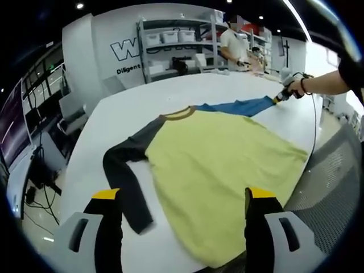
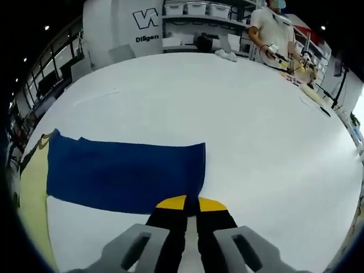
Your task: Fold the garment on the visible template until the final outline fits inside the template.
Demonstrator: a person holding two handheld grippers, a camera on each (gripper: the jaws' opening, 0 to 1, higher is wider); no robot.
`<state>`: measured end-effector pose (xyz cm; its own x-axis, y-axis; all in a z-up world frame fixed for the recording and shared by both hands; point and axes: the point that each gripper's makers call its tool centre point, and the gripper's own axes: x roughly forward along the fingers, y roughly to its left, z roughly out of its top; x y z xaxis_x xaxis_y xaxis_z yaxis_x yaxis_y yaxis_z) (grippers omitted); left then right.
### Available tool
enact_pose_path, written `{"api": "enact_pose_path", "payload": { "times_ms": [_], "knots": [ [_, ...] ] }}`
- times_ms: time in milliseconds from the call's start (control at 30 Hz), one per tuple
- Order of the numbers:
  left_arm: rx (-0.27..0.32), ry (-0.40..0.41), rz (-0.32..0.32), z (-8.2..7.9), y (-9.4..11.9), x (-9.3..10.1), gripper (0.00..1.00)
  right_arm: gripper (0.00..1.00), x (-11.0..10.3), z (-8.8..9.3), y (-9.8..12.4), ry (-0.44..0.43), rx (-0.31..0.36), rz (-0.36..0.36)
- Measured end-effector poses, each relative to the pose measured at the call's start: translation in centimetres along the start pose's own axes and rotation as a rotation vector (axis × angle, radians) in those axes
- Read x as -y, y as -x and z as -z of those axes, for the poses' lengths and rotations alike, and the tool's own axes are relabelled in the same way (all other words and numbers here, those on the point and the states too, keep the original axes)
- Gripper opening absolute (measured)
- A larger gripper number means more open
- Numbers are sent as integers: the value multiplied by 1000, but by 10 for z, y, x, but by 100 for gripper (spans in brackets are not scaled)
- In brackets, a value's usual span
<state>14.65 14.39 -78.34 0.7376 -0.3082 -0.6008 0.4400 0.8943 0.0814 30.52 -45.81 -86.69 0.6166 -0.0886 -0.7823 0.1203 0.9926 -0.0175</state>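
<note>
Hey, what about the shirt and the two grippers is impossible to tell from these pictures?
- Template outline: hidden under the shirt, left gripper view.
- Shirt hem: cut off by the bottom edge between the left gripper jaws.
- Right gripper hold on the blue sleeve: its tips cover the cuff edge, right gripper view.

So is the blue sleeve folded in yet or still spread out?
Spread out. The blue sleeve lies flat on the white table, stretched away from the yellow body, with the right gripper at its cuff.

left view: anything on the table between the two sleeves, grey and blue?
The yellow body and mustard collar of the shirt span from the grey sleeve to the blue sleeve, seen in the left gripper view.
</note>
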Motion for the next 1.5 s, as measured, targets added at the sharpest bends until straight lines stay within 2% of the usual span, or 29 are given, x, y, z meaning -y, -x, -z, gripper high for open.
{"api": "enact_pose_path", "payload": {
  "times_ms": [133, 367, 900, 1067, 1200, 1500],
  "knots": [
    [18, 10, 5, -3, 1, 1, 84, 0, -1, -2, 3, 0, 2, -4],
    [5, -30, 10, -2, -1, 5, 85, 0, -4, -6, 9, -36, 2, 0],
    [26, -7, 25, -4, 1, 4, 87, 0, -33, -38, 34, -27, 82, -68],
    [33, -13, 30, -5, 2, 5, 86, 0, -52, -47, 43, -45, 109, -123],
    [35, -8, 31, -6, 2, 5, 88, 0, -69, -55, 50, -27, 127, -168],
    [33, 8, 41, -6, 3, 8, 91, 0, -117, -66, 69, -11, 154, -267]
  ]
}}
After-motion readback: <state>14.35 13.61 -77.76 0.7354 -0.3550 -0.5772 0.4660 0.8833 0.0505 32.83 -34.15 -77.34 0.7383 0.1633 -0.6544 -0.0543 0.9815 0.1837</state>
